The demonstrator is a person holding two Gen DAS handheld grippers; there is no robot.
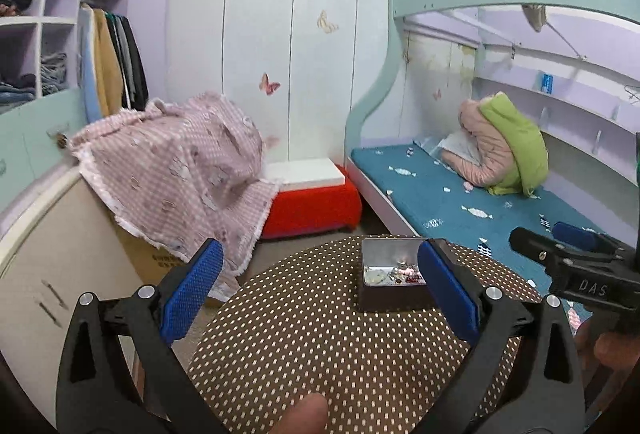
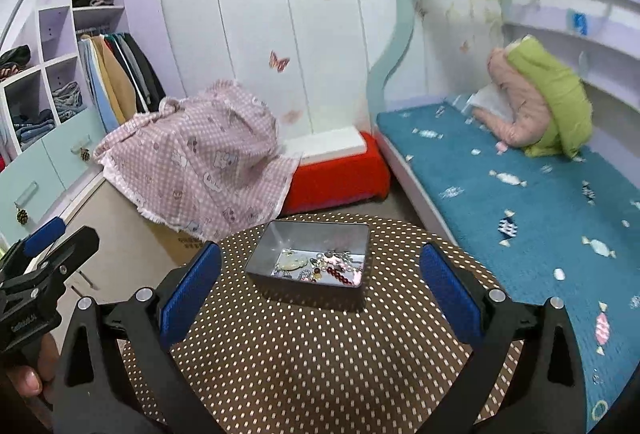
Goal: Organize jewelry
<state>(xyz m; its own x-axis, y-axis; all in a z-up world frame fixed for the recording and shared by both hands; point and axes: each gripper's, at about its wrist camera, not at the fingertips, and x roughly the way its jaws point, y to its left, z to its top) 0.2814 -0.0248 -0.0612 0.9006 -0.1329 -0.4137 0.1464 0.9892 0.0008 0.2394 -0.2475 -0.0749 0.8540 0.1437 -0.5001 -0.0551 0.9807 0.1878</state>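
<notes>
Red beads (image 2: 340,271) — clearer from right wrist

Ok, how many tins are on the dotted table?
1: a dark tin holding jewelry, toward the far side of the table. No other shows in either view.

At the frame's centre a grey tin (image 2: 308,262) holding jewelry (image 2: 320,268) sits on the dotted brown desk (image 2: 304,362). The right claw (image 2: 320,298) stands wide apart, empty, below it. The left claw (image 2: 44,246) shows at lower left.
</notes>
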